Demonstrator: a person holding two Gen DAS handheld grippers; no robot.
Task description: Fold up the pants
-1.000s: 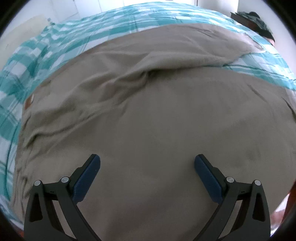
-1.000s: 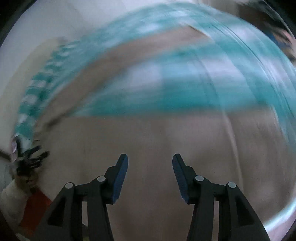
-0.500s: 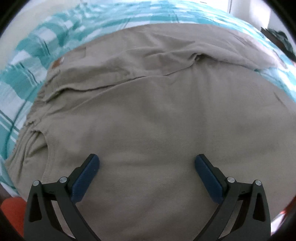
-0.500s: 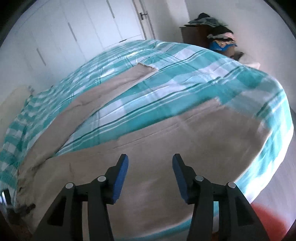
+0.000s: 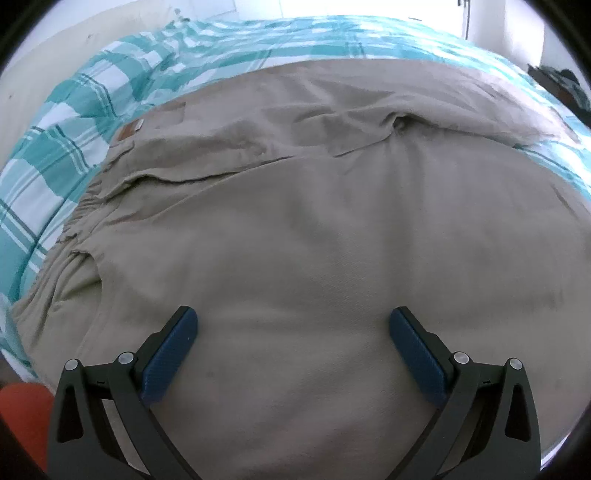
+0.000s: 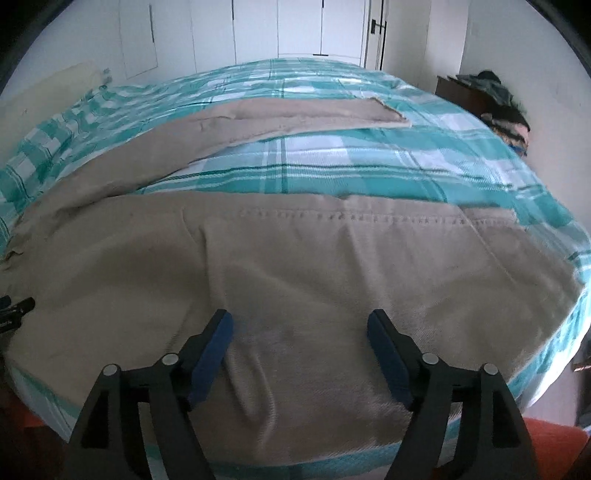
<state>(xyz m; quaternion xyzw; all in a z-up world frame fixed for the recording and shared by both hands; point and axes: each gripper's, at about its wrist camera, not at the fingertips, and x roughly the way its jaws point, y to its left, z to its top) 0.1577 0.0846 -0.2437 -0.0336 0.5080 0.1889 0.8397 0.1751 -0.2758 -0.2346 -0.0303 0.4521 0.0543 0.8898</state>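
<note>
Beige pants (image 5: 303, 229) lie spread flat on a teal checked bedspread (image 5: 66, 122). The left wrist view shows the waist end, with a brown label (image 5: 127, 132) at the upper left. My left gripper (image 5: 293, 325) is open and empty, just above the seat area. In the right wrist view the near leg (image 6: 295, 266) runs across the front and the far leg (image 6: 280, 114) stretches away, with bedspread between them. My right gripper (image 6: 299, 328) is open and empty over the near leg.
The bed's front edge (image 6: 258, 461) is close below the right gripper. White wardrobe doors (image 6: 258, 29) stand behind the bed. A dark cabinet with piled clothes (image 6: 495, 99) is at the right. An orange surface (image 6: 546, 443) shows below the bed edge.
The left view has shifted left, bringing the waistband and label further in. The right gripper swung round from the leg's cuff end, and its jaws have opened wider.
</note>
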